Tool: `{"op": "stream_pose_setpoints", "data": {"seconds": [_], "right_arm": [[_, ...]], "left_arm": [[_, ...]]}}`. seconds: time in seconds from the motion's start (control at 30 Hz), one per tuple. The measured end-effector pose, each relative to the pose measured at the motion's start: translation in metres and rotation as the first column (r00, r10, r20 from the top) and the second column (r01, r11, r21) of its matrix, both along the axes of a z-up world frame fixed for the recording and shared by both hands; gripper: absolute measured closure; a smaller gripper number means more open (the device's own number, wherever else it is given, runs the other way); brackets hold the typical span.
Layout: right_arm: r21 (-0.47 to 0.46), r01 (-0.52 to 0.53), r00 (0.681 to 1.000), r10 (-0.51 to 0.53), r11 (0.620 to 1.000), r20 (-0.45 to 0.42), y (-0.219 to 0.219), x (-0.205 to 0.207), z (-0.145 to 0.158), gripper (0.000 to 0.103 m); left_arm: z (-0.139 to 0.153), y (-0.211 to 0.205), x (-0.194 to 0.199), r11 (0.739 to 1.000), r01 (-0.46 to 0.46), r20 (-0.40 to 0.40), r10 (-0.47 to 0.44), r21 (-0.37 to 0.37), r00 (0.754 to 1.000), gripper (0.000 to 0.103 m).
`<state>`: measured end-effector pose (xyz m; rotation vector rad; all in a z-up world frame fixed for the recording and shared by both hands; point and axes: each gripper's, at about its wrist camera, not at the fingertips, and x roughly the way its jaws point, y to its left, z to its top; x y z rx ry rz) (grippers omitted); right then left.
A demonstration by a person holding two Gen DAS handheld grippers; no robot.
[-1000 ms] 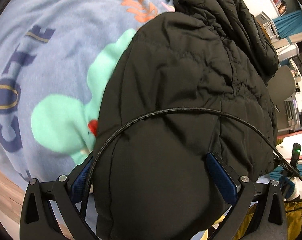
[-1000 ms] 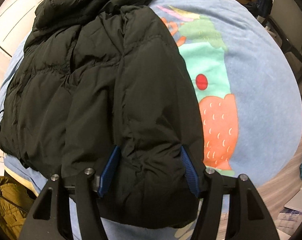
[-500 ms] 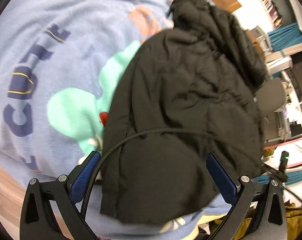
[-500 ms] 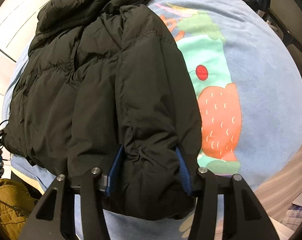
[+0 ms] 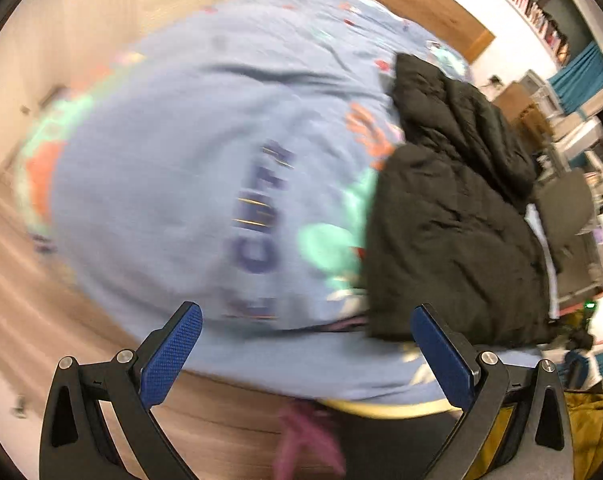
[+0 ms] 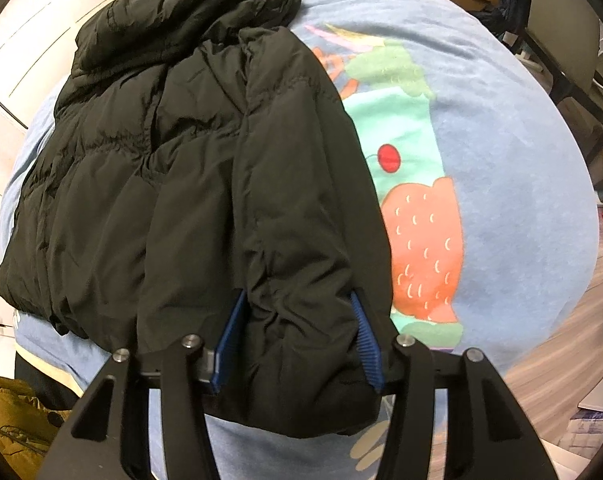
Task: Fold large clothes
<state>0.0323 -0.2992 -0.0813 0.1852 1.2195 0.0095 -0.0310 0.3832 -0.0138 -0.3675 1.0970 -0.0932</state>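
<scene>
In the blurred left wrist view we saw wood flooring [image 5: 41, 320] at nine o'clock, a pink blurred thing [image 5: 305, 440] at six, and bookshelves [image 5: 521, 0] at one o'clock; a mustard garment [image 5: 589, 432] lay at five. The blue printed blanket [image 5: 161, 168] covered the bed, and nothing stood between our fingers and it. The black puffer jacket [image 5: 453, 220] lay at three o'clock on the blanket, quilted and creased, folded lengthwise with its hood [image 6: 189, 4] at twelve in the right wrist view. Our left gripper [image 5: 307, 352] was spread wide and held nothing, clear of the jacket. Our right gripper [image 6: 297, 340] was clamped on the jacket's near hem, its blue pads [image 6: 365, 340] pressing bunched fabric.
</scene>
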Motion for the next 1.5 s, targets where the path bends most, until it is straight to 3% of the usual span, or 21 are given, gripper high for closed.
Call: {"op": "stream_pose_setpoints", "data": {"seconds": [0.1, 0.23, 0.43, 0.6, 0.73, 0.87, 1.0, 1.1, 1.23, 1.3, 1.43, 1.5], "right_arm": [[0.011, 0.014, 1.000, -0.014, 1.000, 0.008, -0.004, -0.004, 0.004, 0.053], [0.021, 0.026, 1.000, -0.026, 0.999, 0.012, -0.013, -0.007, 0.004, 0.053], [0.024, 0.027, 1.000, -0.028, 0.999, 0.009, -0.019, -0.003, -0.003, 0.053], [0.032, 0.031, 1.000, -0.031, 0.999, -0.003, -0.023, -0.003, -0.007, 0.053], [0.046, 0.027, 1.000, -0.027, 0.999, -0.017, -0.023, 0.004, -0.013, 0.053], [0.065, 0.022, 1.000, -0.021, 0.998, -0.020, -0.026, 0.005, -0.017, 0.053], [0.089, 0.011, 1.000, -0.009, 0.996, -0.019, -0.029, 0.007, -0.022, 0.053], [0.106, 0.002, 1.000, 0.001, 0.994, -0.020, -0.031, 0.006, -0.028, 0.054], [0.125, -0.014, 1.000, 0.016, 0.992, -0.015, -0.036, 0.006, -0.035, 0.054], [0.121, -0.004, 1.000, 0.003, 0.993, 0.003, -0.043, 0.004, -0.034, 0.053], [0.129, 0.005, 1.000, -0.007, 0.992, 0.014, -0.055, -0.004, -0.035, 0.048], [0.140, 0.017, 1.000, -0.018, 0.990, 0.011, -0.060, -0.003, -0.039, 0.045]], "left_arm": [[0.015, 0.028, -0.009, 0.999, -0.038, 0.027, 0.038, 0.022, 0.999, 0.001], [0.000, 0.021, -0.001, 0.996, -0.043, 0.049, 0.047, -0.073, 0.998, 0.001], [-0.063, -0.047, 0.039, 0.972, 0.045, -0.005, -0.048, -0.230, 0.999, 0.001], [-0.105, -0.099, 0.073, 0.935, 0.098, -0.060, -0.125, -0.340, 0.990, 0.001], [-0.123, -0.128, 0.086, 0.935, 0.121, -0.110, -0.166, -0.333, 0.980, 0.001], [-0.115, -0.132, 0.083, 0.939, 0.130, -0.092, -0.167, -0.319, 0.982, 0.001], [-0.105, -0.137, 0.076, 0.945, 0.150, -0.083, -0.181, -0.290, 0.980, 0.016], [-0.105, -0.143, 0.075, 0.949, 0.154, -0.091, -0.185, -0.275, 0.979, 0.019], [-0.110, -0.148, 0.078, 0.956, 0.151, -0.124, -0.187, -0.252, 0.975, 0.019], [-0.111, -0.140, 0.080, 0.958, 0.108, -0.127, -0.145, -0.267, 0.981, 0.019], [-0.114, -0.126, 0.085, 0.973, 0.067, -0.135, -0.099, -0.223, 0.986, 0.004], [-0.121, -0.125, 0.088, 0.968, 0.060, -0.161, -0.101, -0.243, 0.982, 0.004]]}}
